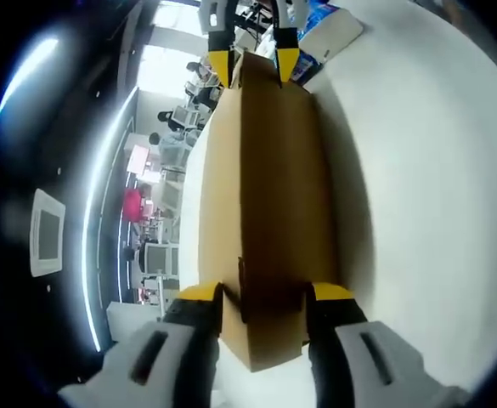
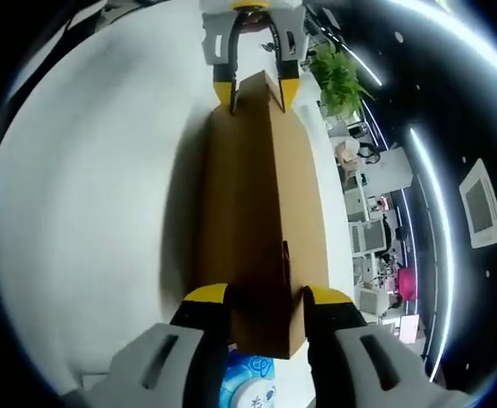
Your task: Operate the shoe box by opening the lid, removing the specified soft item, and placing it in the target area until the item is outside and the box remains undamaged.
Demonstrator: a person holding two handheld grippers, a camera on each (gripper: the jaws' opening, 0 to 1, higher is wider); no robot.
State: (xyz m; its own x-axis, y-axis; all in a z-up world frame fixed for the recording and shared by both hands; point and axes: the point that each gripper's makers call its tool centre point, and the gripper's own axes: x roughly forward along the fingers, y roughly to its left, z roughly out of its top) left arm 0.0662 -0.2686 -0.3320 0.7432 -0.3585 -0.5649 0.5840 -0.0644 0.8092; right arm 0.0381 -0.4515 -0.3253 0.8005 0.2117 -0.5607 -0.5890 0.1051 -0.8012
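The fingers of the left gripper (image 1: 263,299) are pinched on one end of the brown shoe box (image 1: 265,195), a yellow tip pressed to each side of the cardboard edge; the fingers of the right gripper (image 2: 265,299) clamp the opposite end in the same way, neither pair spread wider than the cardboard they hold; each gripper appears at the far end of the other's view. The box lies lengthwise between them on or just above the white table (image 1: 426,187); I cannot tell whether it touches. As I judge it, the task is barely begun; the lid looks closed, no soft item is visible, and opening, removal and placement remain.
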